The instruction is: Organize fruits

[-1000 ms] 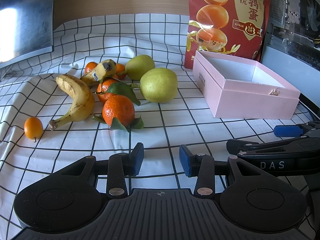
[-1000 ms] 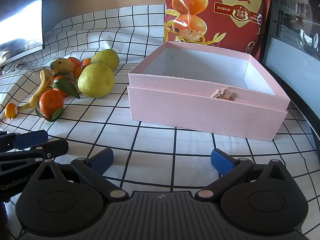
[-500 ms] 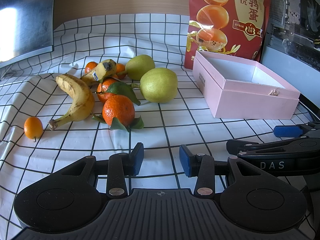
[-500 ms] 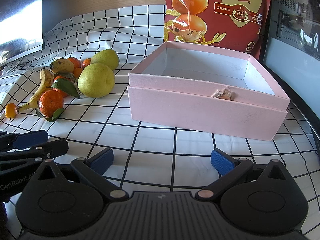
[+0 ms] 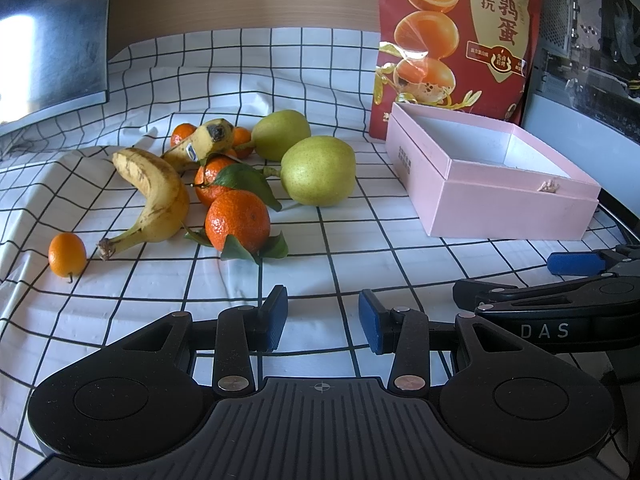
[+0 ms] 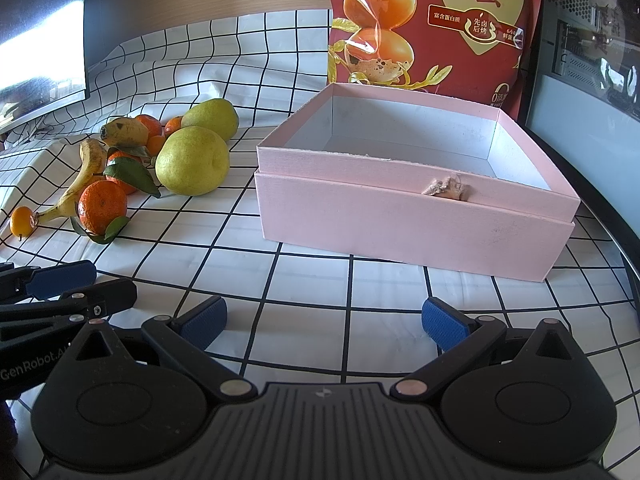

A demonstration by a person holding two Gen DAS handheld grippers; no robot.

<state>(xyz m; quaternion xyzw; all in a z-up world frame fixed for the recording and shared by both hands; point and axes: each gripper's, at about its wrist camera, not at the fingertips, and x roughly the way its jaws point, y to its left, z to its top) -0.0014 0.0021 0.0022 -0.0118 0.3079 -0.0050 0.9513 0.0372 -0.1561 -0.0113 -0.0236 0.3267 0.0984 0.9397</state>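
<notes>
A heap of fruit lies on the checked cloth: two green pears (image 5: 318,170) (image 6: 192,166), two bananas (image 5: 154,196), several tangerines with leaves (image 5: 238,220) (image 6: 102,204) and a small kumquat (image 5: 67,254) apart at the left. An empty pink box (image 5: 492,196) (image 6: 404,216) stands to the right of the fruit. My left gripper (image 5: 323,316) rests low in front of the fruit, open, with nothing between its blue pads. My right gripper (image 6: 324,320) sits in front of the box, open wide and empty. Each gripper shows at the edge of the other's view.
A red snack bag (image 5: 456,36) stands upright behind the box. A dark monitor (image 5: 48,32) is at the back left and a computer case (image 6: 592,40) at the right. The cloth (image 5: 360,240) is wrinkled near the left edge.
</notes>
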